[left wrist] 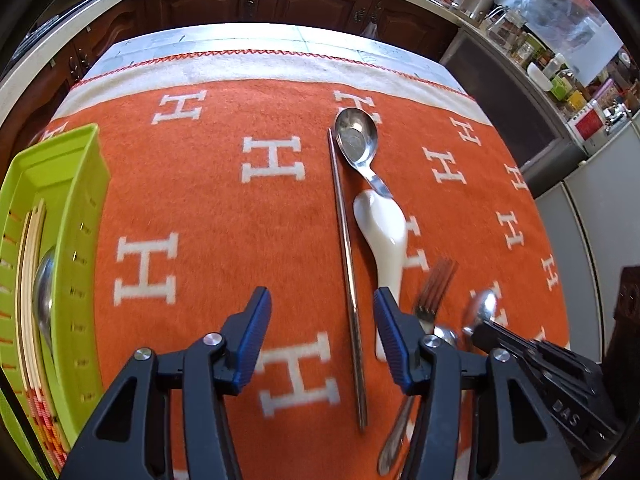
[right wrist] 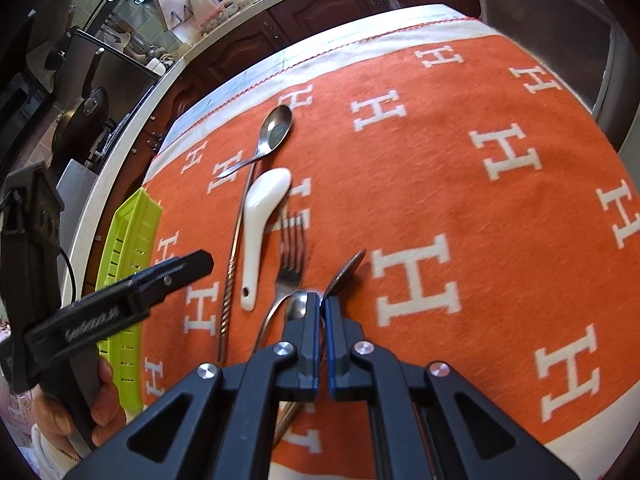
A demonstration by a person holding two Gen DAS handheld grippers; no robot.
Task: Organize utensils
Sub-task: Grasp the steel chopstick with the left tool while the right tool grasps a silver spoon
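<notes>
My left gripper hangs open over the orange cloth, with the lower part of a metal chopstick lying between its fingers, untouched. Right of the chopstick lie a white ceramic spoon, a bent-handled metal spoon and a fork. My right gripper is shut on a small metal spoon, whose bowl stands tilted on edge just past the fingertips. A second shiny bowl lies under the right gripper's left finger. The fork and white spoon sit to the left.
A lime-green slotted tray stands at the cloth's left edge, holding pale chopsticks and a metal spoon. A hand holds the left gripper's handle beside the tray. Dark cabinets and cluttered counters ring the table.
</notes>
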